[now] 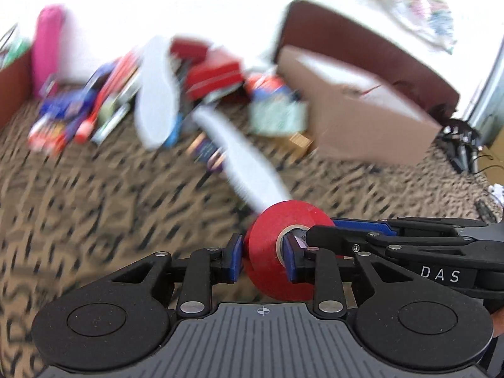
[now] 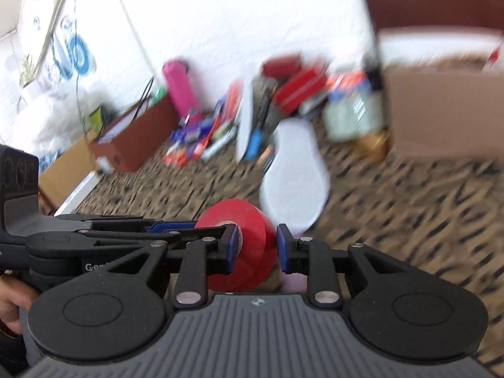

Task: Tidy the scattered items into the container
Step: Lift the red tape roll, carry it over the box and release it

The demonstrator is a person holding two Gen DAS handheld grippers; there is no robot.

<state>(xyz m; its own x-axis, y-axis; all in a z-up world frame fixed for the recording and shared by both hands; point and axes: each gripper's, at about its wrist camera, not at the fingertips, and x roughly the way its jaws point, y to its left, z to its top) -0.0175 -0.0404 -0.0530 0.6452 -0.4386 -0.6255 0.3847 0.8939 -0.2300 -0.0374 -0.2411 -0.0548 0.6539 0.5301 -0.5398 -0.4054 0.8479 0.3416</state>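
Nearest to me, my left tongs [image 1: 263, 260] pinch the wall of a red roll of plastic tape [image 1: 271, 252]: one blue pad sits against its outer face, the other inside the core. My right tongs [image 2: 256, 249] reach onto the same roll [image 2: 249, 245] from the other side. Their left pad lies on the roll's face by the core; a sliver of gap shows at the right pad, so I cannot tell whether they truly grip. One roll, two tongs, and each pair shows in the other's camera. The roll's lower edge is hidden behind my tongs' bodies in both views. A bit of my hand [image 2: 12, 302] shows at the left edge of the right wrist view.

Beneath is a brown patterned carpet [image 1: 94, 195], smeared by blur. Just past the roll lies one white foam insole [image 2: 293, 173], and a second white insole [image 1: 157, 91] leans in the heap farther on. That heap of small red, blue and green packets [image 1: 201, 78] is too blurred to count or name. To its right stands one open brown cardboard box [image 1: 362, 116], its inside mostly hidden and cut off in the right wrist view. A pink cylindrical bottle [image 2: 181, 89] stands at the wall, beside one low reddish-brown box [image 2: 138, 135].
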